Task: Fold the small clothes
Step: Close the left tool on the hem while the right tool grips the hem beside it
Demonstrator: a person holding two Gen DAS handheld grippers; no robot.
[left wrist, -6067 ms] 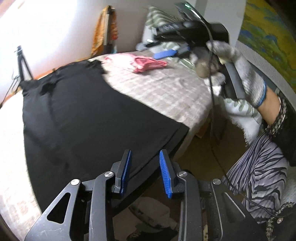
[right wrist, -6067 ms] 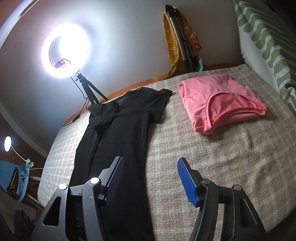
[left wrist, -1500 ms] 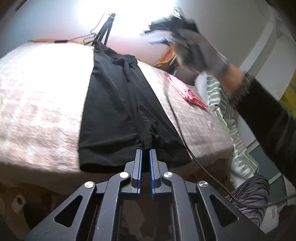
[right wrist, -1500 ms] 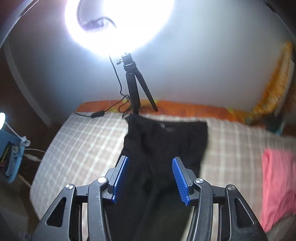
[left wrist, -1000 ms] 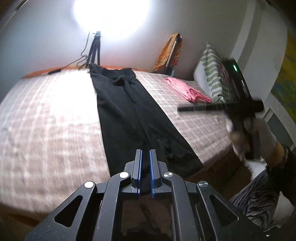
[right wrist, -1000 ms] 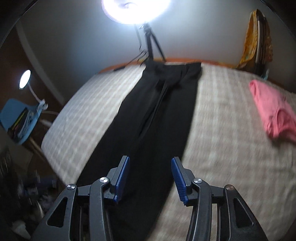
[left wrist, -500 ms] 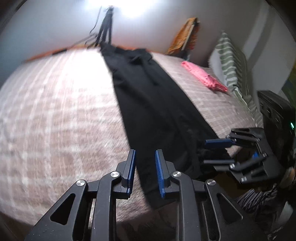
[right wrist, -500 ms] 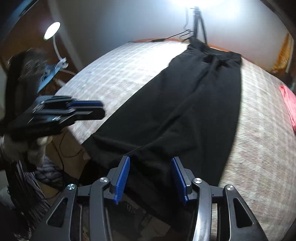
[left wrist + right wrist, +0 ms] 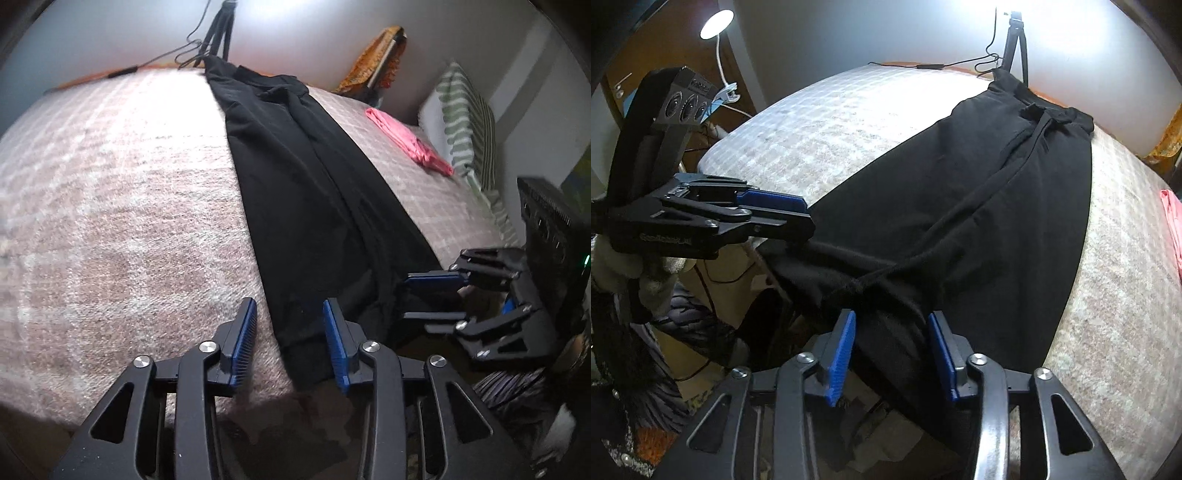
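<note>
Garments on bed (image 9: 110, 184): one black garment (image 9: 314, 192), one pink garment (image 9: 406, 142). Left gripper (image 9: 290, 338), right gripper (image 9: 892, 350) both spread wide, empty.

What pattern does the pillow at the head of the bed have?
Green and white wavy stripes on the pillow, clearest in the left wrist view.

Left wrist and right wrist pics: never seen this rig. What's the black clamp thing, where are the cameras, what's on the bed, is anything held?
No robot: a person holds a hand clamp in each hand, with a fisheye camera on each looking along its blue-padded jaws. The left gripper and the right gripper both have open jaws either side of the near hem of a black garment, laid lengthwise on the checked bed. Neither has closed on it yet. Each camera also sees the other clamp. A folded pink garment lies farther back near a striped pillow.
</note>
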